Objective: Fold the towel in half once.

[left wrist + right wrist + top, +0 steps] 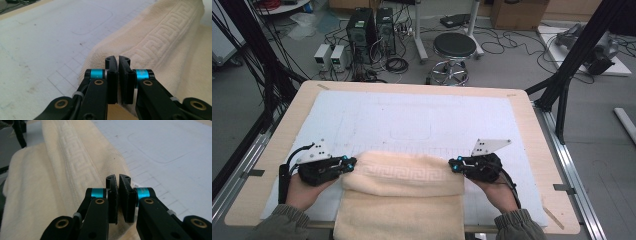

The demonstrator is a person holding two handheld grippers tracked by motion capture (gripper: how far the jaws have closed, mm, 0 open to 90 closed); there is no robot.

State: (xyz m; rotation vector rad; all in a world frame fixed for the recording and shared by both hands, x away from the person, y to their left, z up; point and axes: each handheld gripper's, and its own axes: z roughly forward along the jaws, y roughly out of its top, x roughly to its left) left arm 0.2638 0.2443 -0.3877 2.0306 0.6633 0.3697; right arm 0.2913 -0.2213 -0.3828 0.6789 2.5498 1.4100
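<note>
Across the near half of the wooden table [272, 165], on the white mat [412, 120] that covers most of it, lies a cream towel [404, 200], its front part hanging over the near edge. Its far part, with the raised key-pattern band [404, 174], stands folded up in a soft ridge. This looks like a fold in progress. At the ridge's left end the left gripper [347, 164] is pinched tight on the cloth; at the right end the right gripper [455, 165] is clamped on that corner the same way. The next move, I judge, calls for both hands to carry the edge evenly, level and together, so the fold lands square.
</note>
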